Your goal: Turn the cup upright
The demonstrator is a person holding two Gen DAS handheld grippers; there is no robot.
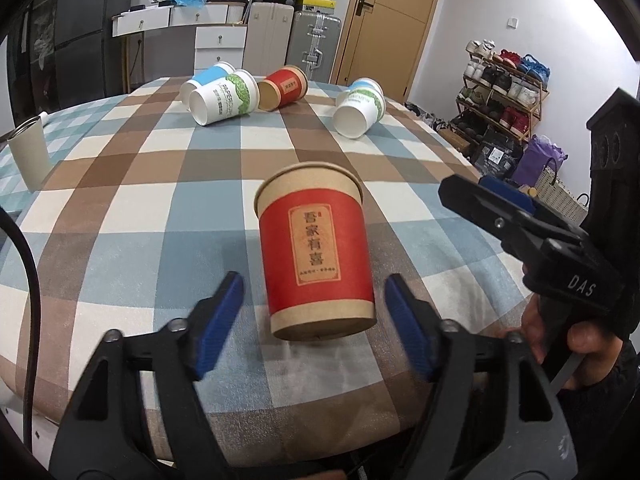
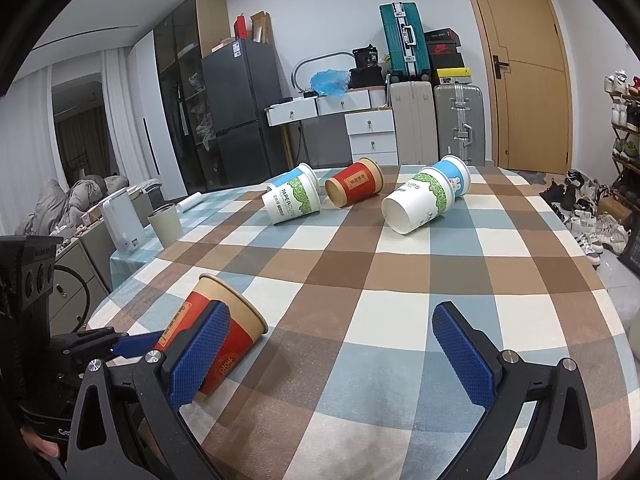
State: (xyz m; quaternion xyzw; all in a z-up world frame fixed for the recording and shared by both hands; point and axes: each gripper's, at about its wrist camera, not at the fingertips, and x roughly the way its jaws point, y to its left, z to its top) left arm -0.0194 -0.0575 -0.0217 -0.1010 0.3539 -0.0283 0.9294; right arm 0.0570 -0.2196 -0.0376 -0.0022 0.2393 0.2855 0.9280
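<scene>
A red and kraft paper cup (image 1: 316,252) stands between the blue pads of my left gripper (image 1: 314,320), tilted, mouth up and away. The pads are apart from its sides, so the gripper is open. The same cup (image 2: 224,336) shows in the right wrist view, leaning, partly behind my right gripper's left pad. My right gripper (image 2: 332,356) is open and empty over the checked tablecloth (image 2: 360,280). It also shows in the left wrist view (image 1: 508,208) to the right of the cup.
Several other cups lie on their sides at the table's far end: white and green ones (image 1: 224,98) (image 1: 360,108) and a red one (image 1: 282,88). A grey tumbler (image 1: 30,152) stands at the left edge. Suitcases, drawers and a shoe rack are beyond.
</scene>
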